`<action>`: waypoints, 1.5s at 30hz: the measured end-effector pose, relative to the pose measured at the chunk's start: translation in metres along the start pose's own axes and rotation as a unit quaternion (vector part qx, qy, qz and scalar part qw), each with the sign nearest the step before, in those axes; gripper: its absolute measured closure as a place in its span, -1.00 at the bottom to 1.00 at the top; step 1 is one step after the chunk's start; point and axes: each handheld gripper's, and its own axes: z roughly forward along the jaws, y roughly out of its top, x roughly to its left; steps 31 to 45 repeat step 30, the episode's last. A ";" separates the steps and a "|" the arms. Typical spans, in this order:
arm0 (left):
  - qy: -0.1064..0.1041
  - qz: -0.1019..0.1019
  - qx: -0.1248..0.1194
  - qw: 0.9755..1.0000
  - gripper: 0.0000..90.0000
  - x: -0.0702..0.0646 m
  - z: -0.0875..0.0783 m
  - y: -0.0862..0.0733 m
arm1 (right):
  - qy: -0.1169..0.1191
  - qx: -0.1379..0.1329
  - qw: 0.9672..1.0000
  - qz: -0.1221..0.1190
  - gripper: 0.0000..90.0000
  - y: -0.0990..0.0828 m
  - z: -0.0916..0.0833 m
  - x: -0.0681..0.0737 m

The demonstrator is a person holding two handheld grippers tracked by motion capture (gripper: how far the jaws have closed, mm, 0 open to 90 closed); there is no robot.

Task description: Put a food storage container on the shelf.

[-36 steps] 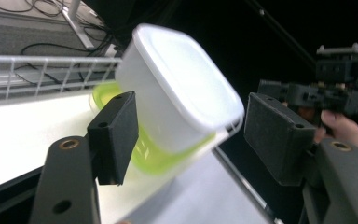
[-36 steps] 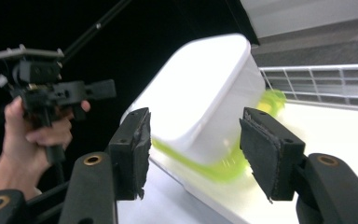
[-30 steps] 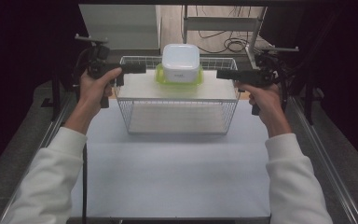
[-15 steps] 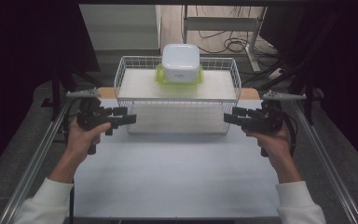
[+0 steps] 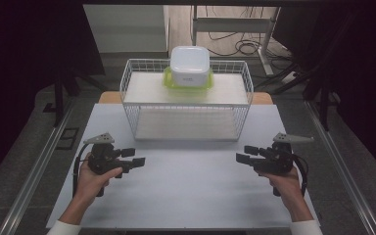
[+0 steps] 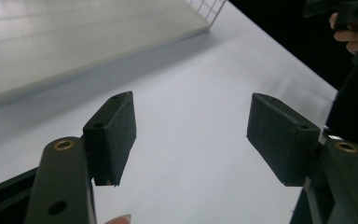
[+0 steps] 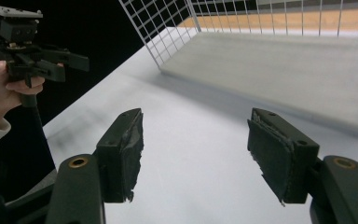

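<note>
We hold both tongs, left (image 5: 136, 157) and right (image 5: 245, 153), apart and empty over the table (image 5: 191, 196); the right's jaws have just been opening, wire basket (image 5: 186, 105) beyond them.

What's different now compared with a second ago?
Both hands pulled back from the white wire basket toward the table's near edge. The left tool and right tool are open and empty; the right's jaws have just been opening. The basket and white lidded container stayed put.

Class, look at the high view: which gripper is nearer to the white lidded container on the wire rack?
Roughly equal. The left gripper sits below-left of the white container; the right gripper sits below-right, both open, well short of the wire rack.
</note>
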 end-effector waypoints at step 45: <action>0.042 -0.023 0.010 0.999 -0.26 0.009 0.010 -0.022 | -0.051 0.032 0.998 -0.010 -0.41 -0.038 0.021 -0.007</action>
